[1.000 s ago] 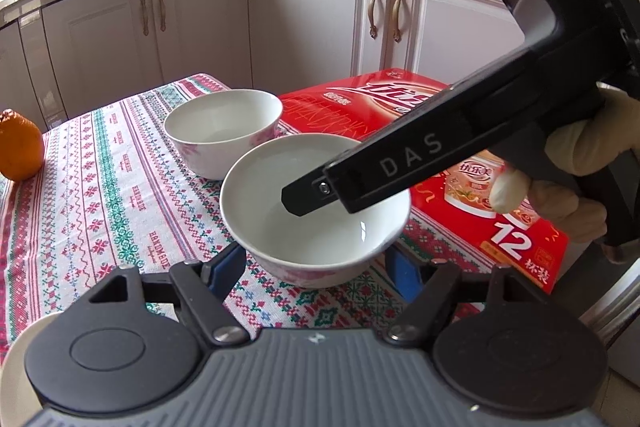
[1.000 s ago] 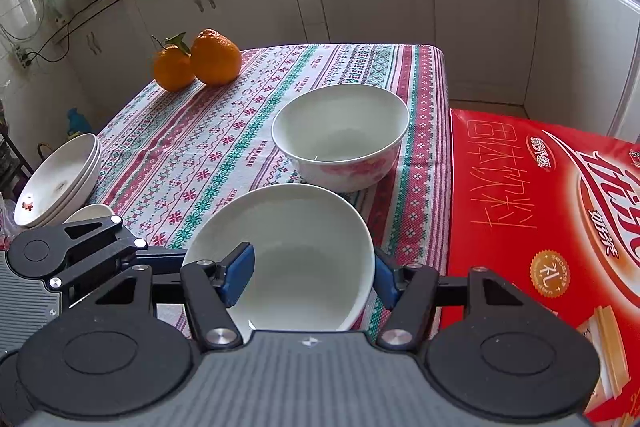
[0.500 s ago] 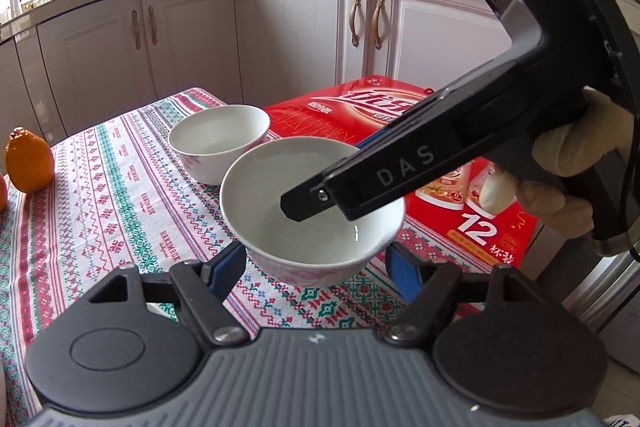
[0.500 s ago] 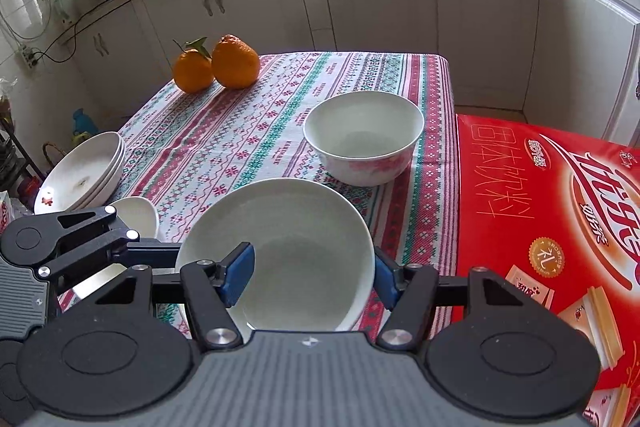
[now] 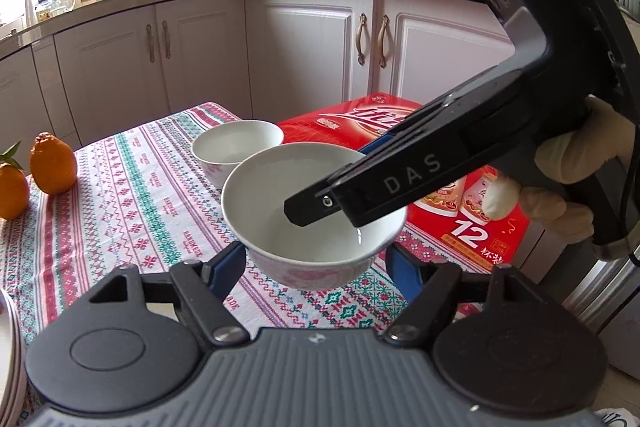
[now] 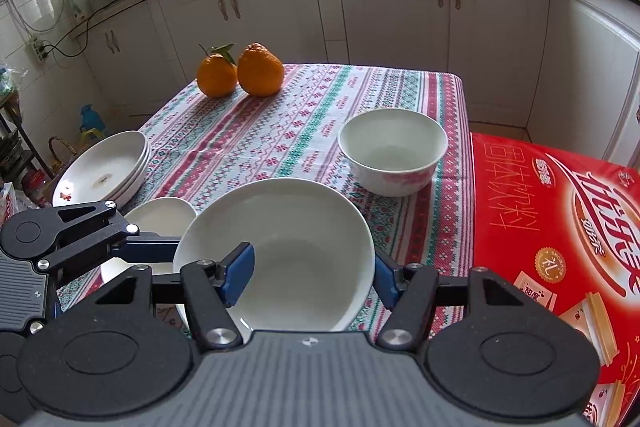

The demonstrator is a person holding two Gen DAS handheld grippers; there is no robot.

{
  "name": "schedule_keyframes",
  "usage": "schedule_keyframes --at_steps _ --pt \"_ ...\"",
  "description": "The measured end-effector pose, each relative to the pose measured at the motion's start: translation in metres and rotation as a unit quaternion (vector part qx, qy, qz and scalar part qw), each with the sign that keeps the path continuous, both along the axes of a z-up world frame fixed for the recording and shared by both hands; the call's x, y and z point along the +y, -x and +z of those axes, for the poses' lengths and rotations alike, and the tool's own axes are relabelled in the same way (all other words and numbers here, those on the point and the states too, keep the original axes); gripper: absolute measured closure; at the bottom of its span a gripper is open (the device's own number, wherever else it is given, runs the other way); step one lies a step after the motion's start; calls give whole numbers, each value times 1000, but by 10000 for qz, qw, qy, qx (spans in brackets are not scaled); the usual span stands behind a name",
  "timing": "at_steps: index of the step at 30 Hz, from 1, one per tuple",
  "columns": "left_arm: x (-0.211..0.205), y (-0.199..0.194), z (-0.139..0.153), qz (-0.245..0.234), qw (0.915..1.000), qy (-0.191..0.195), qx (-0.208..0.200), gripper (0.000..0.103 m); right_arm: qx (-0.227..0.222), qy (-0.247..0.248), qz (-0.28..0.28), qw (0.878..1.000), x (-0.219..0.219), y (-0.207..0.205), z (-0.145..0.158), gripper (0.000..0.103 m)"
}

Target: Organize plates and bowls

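Left wrist view: the bowl (image 5: 272, 215) has risen off the tabletop (image 5: 120, 195), carried by both claws.
A second ago its foot sat on the cloth. Now its pink-patterned underside hangs clear, so the lift is done and a carry toward the second bowl (image 5: 236, 147) looks likely. The left claw (image 5: 316, 265) is part-open, its blue pads seemingly pressing the bowl's lower wall. The right wrist view adds a stack of plates (image 6: 104, 171) and a small dish (image 6: 160, 215) at the left. It also shows the right claw (image 6: 312, 277) clamped on the rim, one pad inside and one outside.
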State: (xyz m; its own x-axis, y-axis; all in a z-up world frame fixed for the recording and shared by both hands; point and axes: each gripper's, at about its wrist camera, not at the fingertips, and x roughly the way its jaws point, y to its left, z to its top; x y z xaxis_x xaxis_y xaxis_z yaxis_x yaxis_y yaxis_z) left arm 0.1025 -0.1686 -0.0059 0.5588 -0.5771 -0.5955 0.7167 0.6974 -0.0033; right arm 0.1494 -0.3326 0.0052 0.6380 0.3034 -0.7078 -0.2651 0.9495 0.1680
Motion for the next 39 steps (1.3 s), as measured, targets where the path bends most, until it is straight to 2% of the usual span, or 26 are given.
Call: schedule_keyframes --at_steps 11,21,29,39 --pt "34 13 10 308 9993 108 -158 27 -183 70 294 9994 36 6 13 35" --pt "73 15 11 787 9967 99 -180 26 -207 22 749 9970 83 -3 12 35" --pt "94 7 2 1048 9945 74 -17 26 -95 -58 928 9956 110 -16 -1 35" --pt "103 2 -11 1130 9934 28 192 26 58 -22 1011 9949 123 -23 -12 35"
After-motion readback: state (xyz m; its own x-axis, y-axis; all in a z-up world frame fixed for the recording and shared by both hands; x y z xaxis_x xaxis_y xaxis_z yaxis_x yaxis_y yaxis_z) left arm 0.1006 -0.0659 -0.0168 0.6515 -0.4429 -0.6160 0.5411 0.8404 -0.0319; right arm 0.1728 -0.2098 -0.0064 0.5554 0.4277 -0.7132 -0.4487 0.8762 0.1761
